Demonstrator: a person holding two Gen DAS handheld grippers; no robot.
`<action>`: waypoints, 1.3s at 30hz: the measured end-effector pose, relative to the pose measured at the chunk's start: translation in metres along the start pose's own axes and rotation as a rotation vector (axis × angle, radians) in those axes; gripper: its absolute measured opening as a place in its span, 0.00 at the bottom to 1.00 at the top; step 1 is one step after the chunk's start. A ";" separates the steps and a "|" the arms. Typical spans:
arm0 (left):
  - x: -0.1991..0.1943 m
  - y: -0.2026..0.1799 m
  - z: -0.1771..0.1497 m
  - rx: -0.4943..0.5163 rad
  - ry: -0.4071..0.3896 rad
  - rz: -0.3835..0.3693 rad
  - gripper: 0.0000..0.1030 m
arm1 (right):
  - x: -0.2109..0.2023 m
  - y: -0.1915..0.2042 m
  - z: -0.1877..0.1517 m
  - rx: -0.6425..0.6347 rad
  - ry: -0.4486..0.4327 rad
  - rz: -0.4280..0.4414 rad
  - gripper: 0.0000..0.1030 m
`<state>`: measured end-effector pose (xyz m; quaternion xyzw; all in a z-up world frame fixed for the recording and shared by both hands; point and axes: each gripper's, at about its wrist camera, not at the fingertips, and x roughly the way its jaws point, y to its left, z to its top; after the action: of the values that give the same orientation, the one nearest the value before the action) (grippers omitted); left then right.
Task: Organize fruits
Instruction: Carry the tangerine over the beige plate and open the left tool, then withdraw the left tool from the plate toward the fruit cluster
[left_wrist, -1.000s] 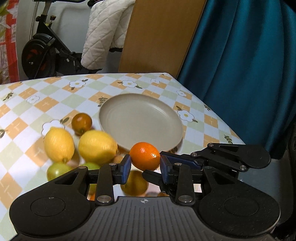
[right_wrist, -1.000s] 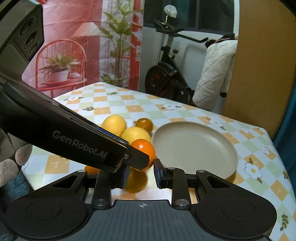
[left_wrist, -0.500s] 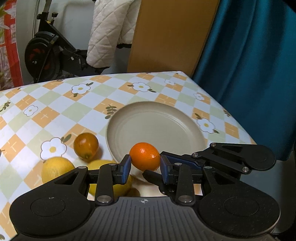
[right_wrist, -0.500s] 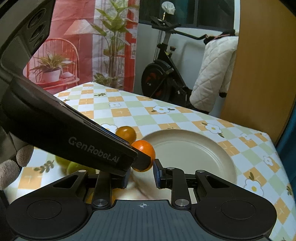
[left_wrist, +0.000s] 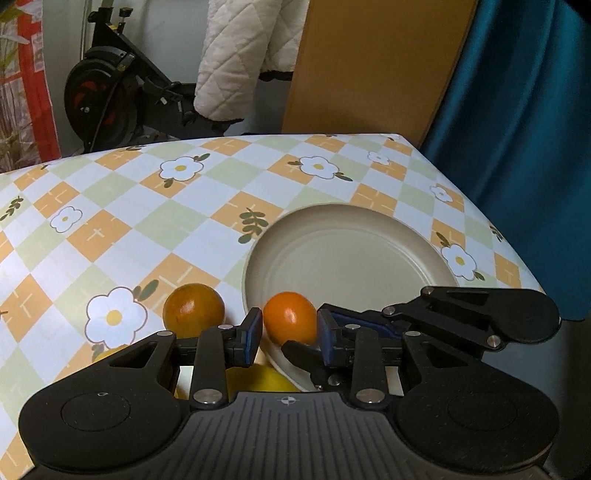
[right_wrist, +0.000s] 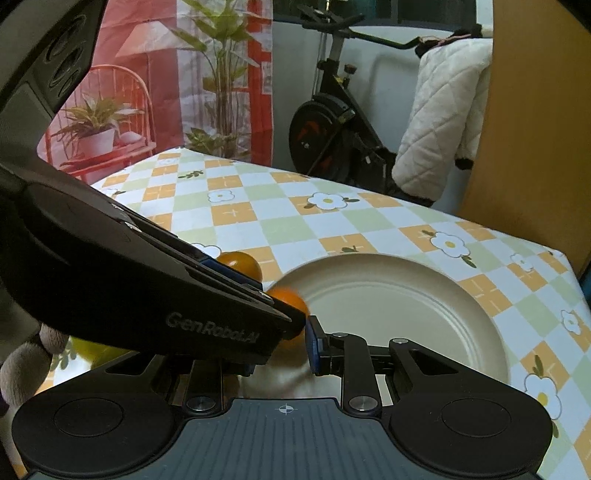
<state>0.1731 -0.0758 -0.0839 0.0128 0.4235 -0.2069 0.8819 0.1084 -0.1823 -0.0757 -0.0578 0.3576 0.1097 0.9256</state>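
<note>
My left gripper (left_wrist: 290, 332) has a bright orange (left_wrist: 290, 317) between its blue pads, which press on it as the jaws close a little more. The orange hangs over the near left rim of the beige plate (left_wrist: 351, 254). In the right wrist view the left gripper's black body (right_wrist: 295, 319) crosses from the left with the blurred orange (right_wrist: 293, 297) at its tip, beside the plate (right_wrist: 399, 314). My right gripper (right_wrist: 282, 354) sits just behind it, shut with nothing seen in it; its left finger is hidden. Its linkage (left_wrist: 461, 317) shows at the right.
A darker orange fruit (left_wrist: 194, 308) lies left of the plate, a lemon (left_wrist: 258, 380) under my left gripper, a green fruit (right_wrist: 92, 349) nearer. The table's right edge (left_wrist: 517, 243) meets a teal curtain (left_wrist: 517, 129). An exercise bike (left_wrist: 110, 96) stands behind.
Both grippers moved forward toward the plate, carrying the orange from above the fruit pile to the plate's near rim. The lemons slid down out of view.
</note>
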 end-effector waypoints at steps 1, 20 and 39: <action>0.001 0.000 0.000 -0.002 0.001 0.001 0.32 | 0.001 -0.001 0.001 0.006 0.003 -0.002 0.23; -0.099 -0.009 -0.037 0.039 -0.192 -0.001 0.34 | -0.078 0.019 -0.032 0.122 -0.134 -0.026 0.23; -0.118 0.011 -0.099 -0.116 -0.213 0.027 0.34 | -0.084 0.058 -0.072 0.087 -0.068 -0.023 0.36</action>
<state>0.0380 -0.0046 -0.0606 -0.0545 0.3383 -0.1705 0.9239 -0.0135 -0.1527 -0.0737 -0.0181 0.3298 0.0854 0.9400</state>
